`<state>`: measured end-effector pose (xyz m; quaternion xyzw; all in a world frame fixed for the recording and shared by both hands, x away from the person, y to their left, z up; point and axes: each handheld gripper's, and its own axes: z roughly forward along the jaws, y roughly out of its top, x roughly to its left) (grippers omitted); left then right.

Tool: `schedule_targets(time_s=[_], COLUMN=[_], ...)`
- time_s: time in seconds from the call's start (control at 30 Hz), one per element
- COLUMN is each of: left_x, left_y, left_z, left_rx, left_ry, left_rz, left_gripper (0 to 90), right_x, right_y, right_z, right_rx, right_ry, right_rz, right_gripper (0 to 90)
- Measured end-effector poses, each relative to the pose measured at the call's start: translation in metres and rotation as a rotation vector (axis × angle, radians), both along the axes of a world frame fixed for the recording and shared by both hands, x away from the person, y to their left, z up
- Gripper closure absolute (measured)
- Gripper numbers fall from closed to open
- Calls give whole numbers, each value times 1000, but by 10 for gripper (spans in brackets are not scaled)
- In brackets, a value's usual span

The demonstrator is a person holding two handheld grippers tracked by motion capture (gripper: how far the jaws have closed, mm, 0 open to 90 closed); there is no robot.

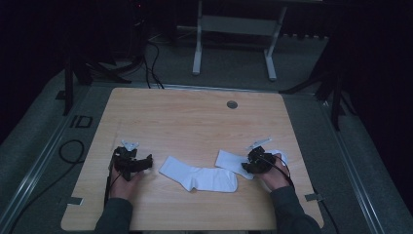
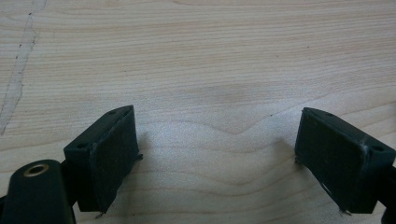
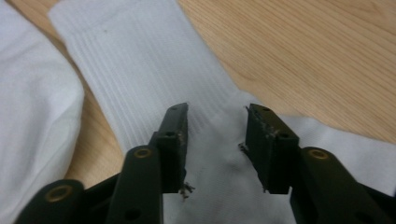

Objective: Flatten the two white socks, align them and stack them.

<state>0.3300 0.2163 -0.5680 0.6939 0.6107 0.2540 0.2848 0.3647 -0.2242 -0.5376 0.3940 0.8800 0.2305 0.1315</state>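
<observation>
While the person's forearms rest at the near edge of the wooden table (image 1: 195,117), the right gripper (image 1: 252,164) sits low over a white sock (image 3: 154,79) on the right side of the tabletop, its jaws parted a little with the ribbed fabric lying between them, not pinched. That sock lies flat, its cuff pointing toward the middle of the table. Just beside it, near the centre front, lies a second white sock (image 1: 202,176), bent at the heel, and the two nearly meet. Over on the left, the left gripper (image 1: 141,163) hovers above bare wood, jaws spread wide, nothing between them.
</observation>
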Motion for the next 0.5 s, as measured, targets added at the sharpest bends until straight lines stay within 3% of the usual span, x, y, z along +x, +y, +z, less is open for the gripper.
schedule_targets(time_s=[0.13,0.17,0.2,0.3,0.47,0.5], left_x=[0,0,0,0,0,0], left_y=[0,0,0,0,0,0], left_z=[0,0,0,0,0,0], left_rx=[1,1,1,0,1,1], left_ry=[0,1,1,0,1,1], left_rz=[-1,-1,-1,0,-1,-1], left_gripper=[132,132,131,132,132,132], right_x=[-1,1,1,2,6,7], right_y=[4,9,9,23,35,40], right_z=[9,11,11,10,5,5], right_rx=[7,-5,-5,-40,-48,-41], right_ry=[-50,-58,-58,-65,-49,-49], right_rz=[38,84,84,171,210,238], right_gripper=[580,582,582,581,580,581])
